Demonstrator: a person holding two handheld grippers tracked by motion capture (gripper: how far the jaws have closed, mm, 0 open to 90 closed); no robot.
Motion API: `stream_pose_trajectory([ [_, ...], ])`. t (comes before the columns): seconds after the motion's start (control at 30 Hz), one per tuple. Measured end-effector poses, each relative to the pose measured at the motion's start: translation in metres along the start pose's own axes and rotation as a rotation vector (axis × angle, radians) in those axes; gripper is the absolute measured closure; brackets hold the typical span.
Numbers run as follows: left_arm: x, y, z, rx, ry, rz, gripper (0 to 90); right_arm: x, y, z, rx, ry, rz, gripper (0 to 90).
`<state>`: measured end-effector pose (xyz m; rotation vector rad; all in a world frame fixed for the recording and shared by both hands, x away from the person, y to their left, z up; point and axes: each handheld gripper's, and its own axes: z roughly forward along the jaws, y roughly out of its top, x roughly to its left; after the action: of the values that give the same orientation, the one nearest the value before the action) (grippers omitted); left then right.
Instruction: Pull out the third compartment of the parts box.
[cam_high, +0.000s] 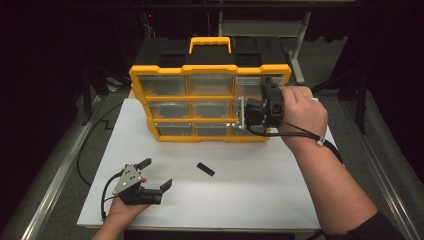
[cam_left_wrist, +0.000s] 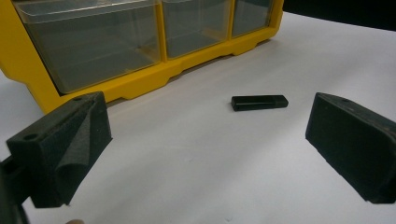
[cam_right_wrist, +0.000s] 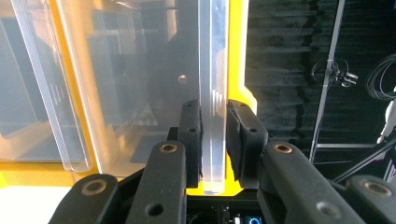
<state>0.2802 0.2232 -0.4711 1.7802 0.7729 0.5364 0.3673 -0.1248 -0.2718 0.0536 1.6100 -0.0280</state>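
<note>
A yellow organiser (cam_high: 210, 68) with clear drawers and a black top handle stands at the back of the white board. My right gripper (cam_high: 243, 116) is at its right column, middle row. Its jaws are shut on the front panel of a clear drawer (cam_right_wrist: 213, 70), which is pulled out a little; both pads (cam_right_wrist: 192, 135) press on the plastic. My left gripper (cam_high: 157, 173) rests low near the front left, open and empty, with its jaws wide apart (cam_left_wrist: 205, 144). A small black stick (cam_high: 205, 169) lies flat on the board ahead of it (cam_left_wrist: 259, 102).
The white board (cam_high: 260, 200) covers the table top, with metal rails along both sides. A black cable (cam_high: 81, 150) trails off the left edge. Dark stands and cables fill the space behind and to the right of the organiser.
</note>
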Motion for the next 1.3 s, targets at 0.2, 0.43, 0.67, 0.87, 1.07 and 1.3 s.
stream_pose_trajectory([
  [0.2,0.0,0.0,0.0,-0.001,0.0,-0.002,1.4,0.002,0.001,-0.006,-0.005,-0.009,-0.025,78.6],
  [0.43,0.0,0.0,0.0,-0.004,-0.001,-0.003,1.4,0.003,0.0,-0.016,-0.013,-0.014,-0.025,78.7],
  [0.67,0.0,0.0,0.0,-0.004,-0.001,-0.005,1.4,0.005,-0.002,-0.028,-0.022,-0.021,-0.02,78.9],
  [0.87,0.0,0.0,0.001,-0.002,-0.001,-0.004,1.4,0.007,-0.003,-0.038,-0.03,-0.028,-0.026,78.9],
  [1.07,0.0,0.0,0.001,-0.001,0.001,-0.004,1.4,0.007,-0.004,-0.047,-0.038,-0.031,-0.027,79.0],
  [1.3,0.0,0.0,0.0,-0.002,0.0,-0.003,1.4,0.01,-0.006,-0.058,-0.053,-0.045,-0.027,79.1],
])
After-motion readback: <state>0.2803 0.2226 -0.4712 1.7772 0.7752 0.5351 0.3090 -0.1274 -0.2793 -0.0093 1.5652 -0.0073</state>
